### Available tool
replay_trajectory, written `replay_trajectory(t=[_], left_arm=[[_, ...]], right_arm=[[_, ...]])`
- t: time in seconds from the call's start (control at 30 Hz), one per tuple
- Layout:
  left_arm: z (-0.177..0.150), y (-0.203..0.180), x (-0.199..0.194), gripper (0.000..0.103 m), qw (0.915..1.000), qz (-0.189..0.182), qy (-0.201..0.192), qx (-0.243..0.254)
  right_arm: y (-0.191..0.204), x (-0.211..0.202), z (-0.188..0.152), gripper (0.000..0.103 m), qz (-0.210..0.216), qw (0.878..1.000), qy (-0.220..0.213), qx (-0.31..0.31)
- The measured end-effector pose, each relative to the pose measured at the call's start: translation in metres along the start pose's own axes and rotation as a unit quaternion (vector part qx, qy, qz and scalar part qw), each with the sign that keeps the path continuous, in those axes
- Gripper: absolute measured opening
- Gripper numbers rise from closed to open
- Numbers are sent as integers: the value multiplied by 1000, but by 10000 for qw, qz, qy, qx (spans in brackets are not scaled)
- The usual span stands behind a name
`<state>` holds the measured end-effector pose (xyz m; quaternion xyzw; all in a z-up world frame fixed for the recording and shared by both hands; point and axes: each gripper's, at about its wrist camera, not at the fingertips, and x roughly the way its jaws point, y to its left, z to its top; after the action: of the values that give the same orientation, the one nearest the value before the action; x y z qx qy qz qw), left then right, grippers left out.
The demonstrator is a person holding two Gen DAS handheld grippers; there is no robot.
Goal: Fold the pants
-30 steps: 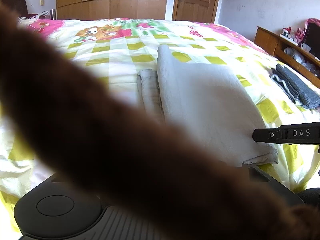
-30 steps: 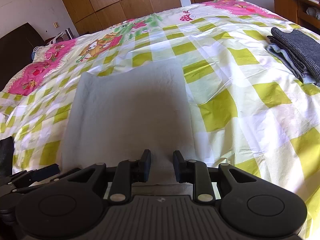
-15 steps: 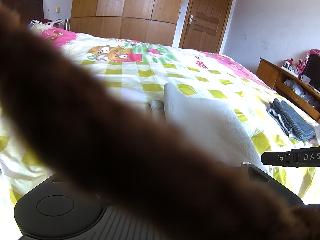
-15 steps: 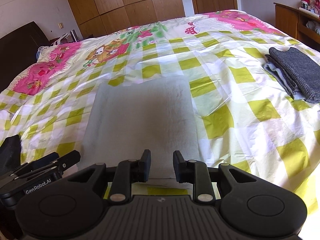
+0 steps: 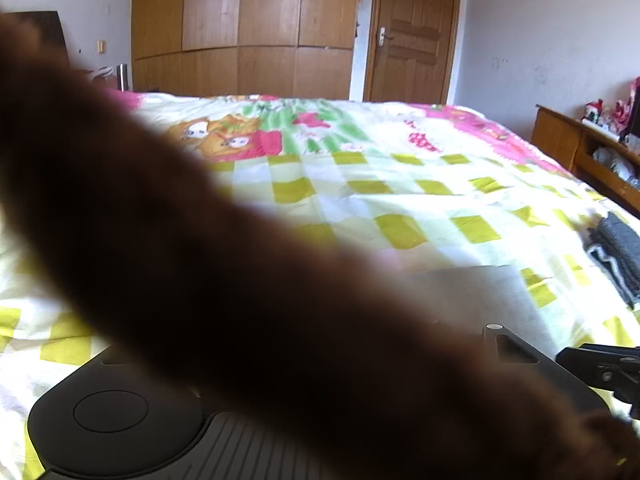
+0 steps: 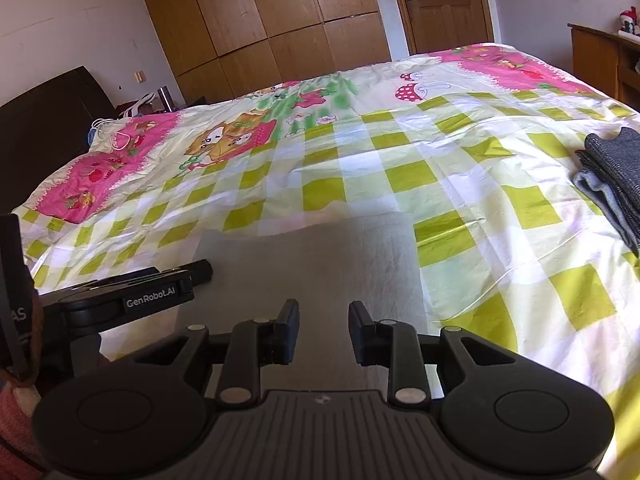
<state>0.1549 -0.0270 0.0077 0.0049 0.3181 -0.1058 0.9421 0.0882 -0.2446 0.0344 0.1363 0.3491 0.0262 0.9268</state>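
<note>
A big brown blur [image 5: 248, 280] is blocking the left view's middle. In the right view, the bedspread [image 6: 360, 152] is lying open across the upper middle; dark folded clothes [image 6: 612, 176] are sitting at the right edge.

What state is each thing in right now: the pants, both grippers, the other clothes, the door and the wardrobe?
Grey pants: folded into a flat rectangle on the bed, not gripped.
Right gripper: open, empty, above the pants' near edge.
Left gripper: fingers look closed, nothing seen between them; its own camera is blocked by a brown sleeve.
Dark grey clothes: folded, stacked at the bed's right side.
Door: closed.
Wardrobe: doors closed.
</note>
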Motion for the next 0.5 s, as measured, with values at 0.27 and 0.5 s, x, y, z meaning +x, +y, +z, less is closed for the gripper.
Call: replay_trajectory(t=[0.27,0.5], left_arm=[[-18,19,20,74,9990,307,231,-238],[-32,9,-37,72,9995,270,-102,-121]], right_arm=[[-25,35,-10,42,77,9981,474,393],[1,0,-26,43,636,9941,628,619]])
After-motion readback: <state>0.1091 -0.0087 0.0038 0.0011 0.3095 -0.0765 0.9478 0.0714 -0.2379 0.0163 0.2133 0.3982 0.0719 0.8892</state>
